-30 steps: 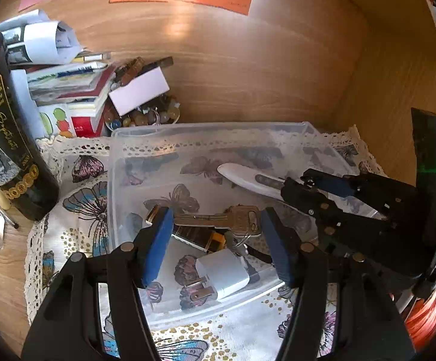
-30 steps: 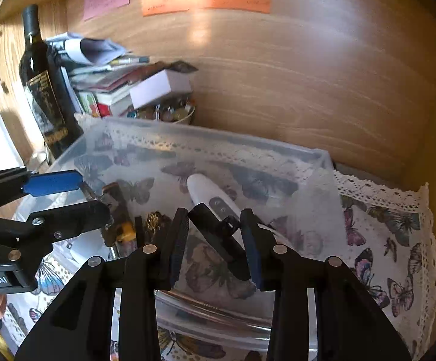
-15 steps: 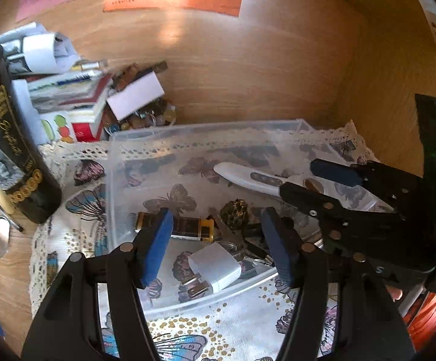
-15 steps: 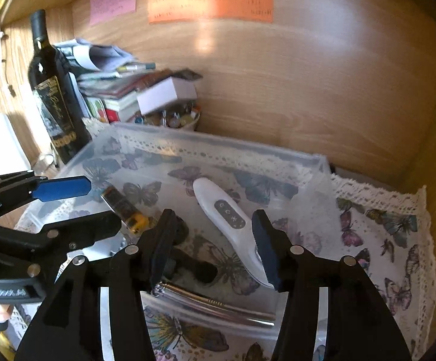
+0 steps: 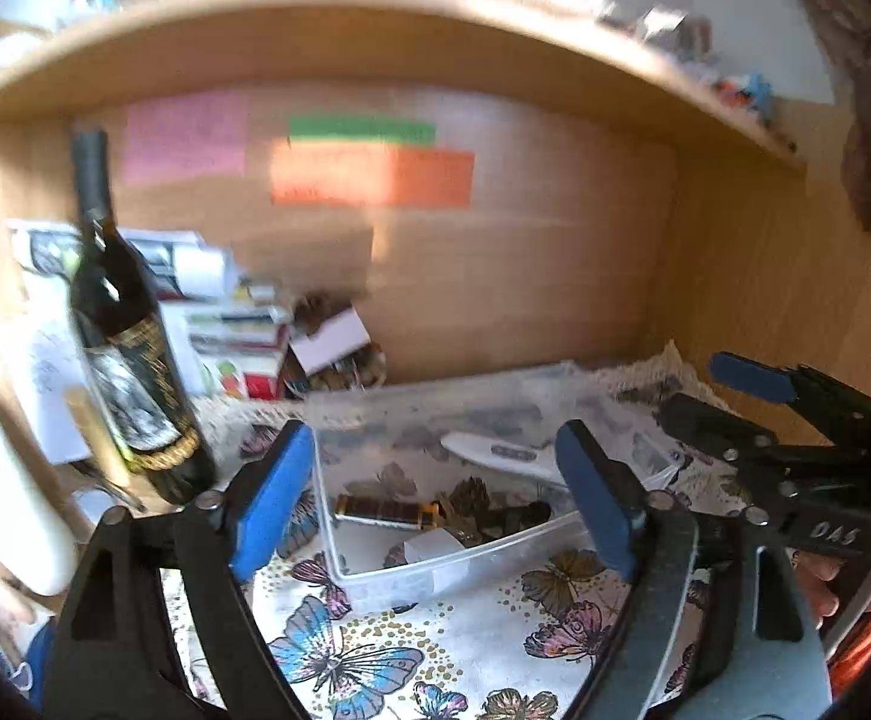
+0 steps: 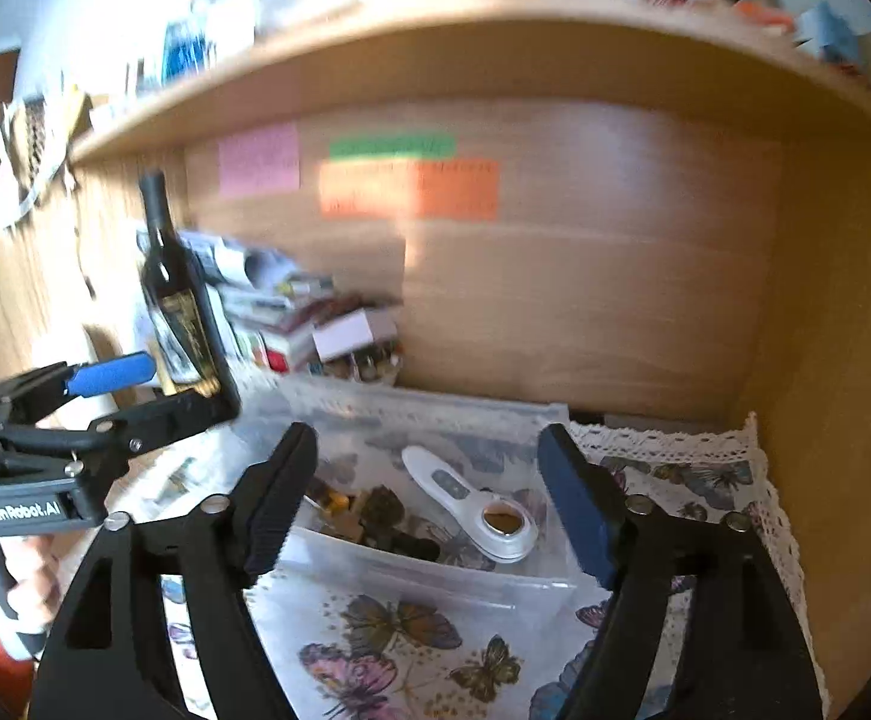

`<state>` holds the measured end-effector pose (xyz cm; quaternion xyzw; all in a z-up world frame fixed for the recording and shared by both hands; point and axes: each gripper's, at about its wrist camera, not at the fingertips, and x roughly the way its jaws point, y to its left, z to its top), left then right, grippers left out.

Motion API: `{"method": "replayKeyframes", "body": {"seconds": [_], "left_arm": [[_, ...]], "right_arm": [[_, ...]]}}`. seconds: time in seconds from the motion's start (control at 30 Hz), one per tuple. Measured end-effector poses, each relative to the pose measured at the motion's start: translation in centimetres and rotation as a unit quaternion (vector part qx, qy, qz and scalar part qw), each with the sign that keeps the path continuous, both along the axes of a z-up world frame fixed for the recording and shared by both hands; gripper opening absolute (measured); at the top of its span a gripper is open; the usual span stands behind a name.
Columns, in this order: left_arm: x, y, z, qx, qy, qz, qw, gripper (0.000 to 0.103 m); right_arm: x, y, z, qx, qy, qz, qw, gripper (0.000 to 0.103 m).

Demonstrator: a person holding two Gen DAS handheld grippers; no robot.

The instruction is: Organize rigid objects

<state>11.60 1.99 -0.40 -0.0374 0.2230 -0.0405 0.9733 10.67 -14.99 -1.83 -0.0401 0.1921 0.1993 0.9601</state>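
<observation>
A clear plastic bin sits on a butterfly-print cloth. In it lie a white handheld device, a dark and gold lighter-like item, a white charger and a dark clump of small objects. My left gripper is open and empty, held above and in front of the bin. My right gripper is open and empty, also raised in front of the bin. Each gripper shows in the other's view.
A dark wine bottle stands left of the bin. Stacked books and papers and a small bowl of beads sit behind it. A wooden back wall with coloured notes and a shelf overhead enclose the space.
Both grippers have pulled back and up from the bin and tilted upward. The right gripper opened and released a dark object into the bin; the keys now lie in the bin.
</observation>
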Motion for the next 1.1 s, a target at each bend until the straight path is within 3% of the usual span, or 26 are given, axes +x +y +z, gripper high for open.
{"method": "replayKeyframes", "body": {"seconds": [0.1, 0.43, 1.1], "left_arm": [[-2.3, -0.2, 0.7, 0.002, -0.027, 0.006, 0.9996, 0.096], [-7.6, -1.5, 1.9, 0.013, -0.076, 0.017, 0.9969, 0.102], [-9.0, -2.2, 2.3, 0.006, -0.084, 0.013, 0.9964, 0.103]], "right_arm": [[-2.0, -0.7, 0.7, 0.018, -0.019, -0.006, 1.0, 0.082], [-7.2, -1.7, 1.3, 0.039, -0.068, -0.028, 0.997, 0.099], [-9.1, -2.4, 1.2, 0.053, -0.082, -0.032, 0.995, 0.103]]}}
